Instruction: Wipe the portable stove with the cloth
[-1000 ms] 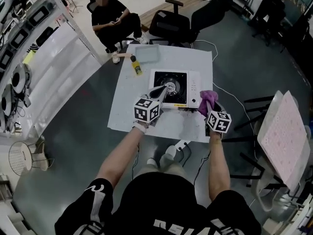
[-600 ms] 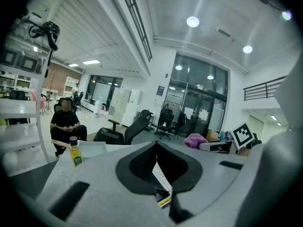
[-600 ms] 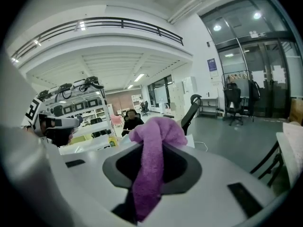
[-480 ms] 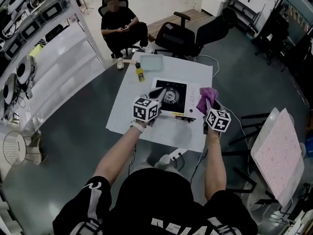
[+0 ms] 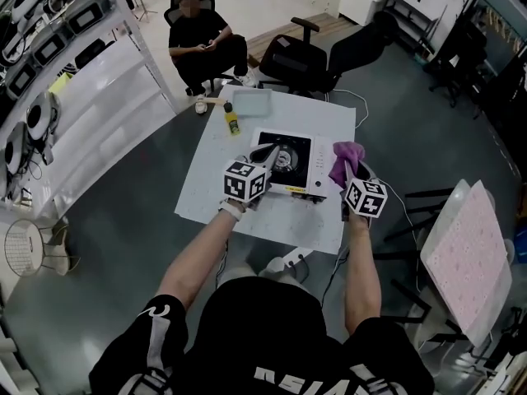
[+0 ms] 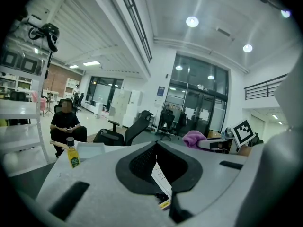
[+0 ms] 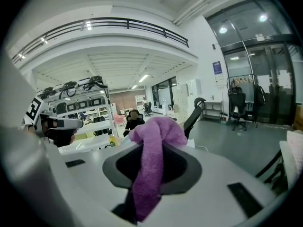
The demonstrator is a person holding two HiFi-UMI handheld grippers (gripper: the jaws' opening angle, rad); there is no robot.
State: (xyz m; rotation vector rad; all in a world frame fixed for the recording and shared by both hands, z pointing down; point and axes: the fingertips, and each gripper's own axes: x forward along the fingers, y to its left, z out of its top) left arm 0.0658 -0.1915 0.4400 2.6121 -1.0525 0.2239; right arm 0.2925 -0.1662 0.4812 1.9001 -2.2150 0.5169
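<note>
Risk of cloth [image 5: 346, 156] slipping out of right tongs [image 5: 352, 174], clamped on one bunched fold only, once dragged across stove [image 5: 321, 169] just left and below, and of left tongs [image 5: 268, 156], pinched narrow on thin white slip [image 6: 161, 178], blocking the wiping path.

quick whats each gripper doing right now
left gripper: jaws nearly together at the stove, grip cannot be told
right gripper: closed on the purple cloth
</note>
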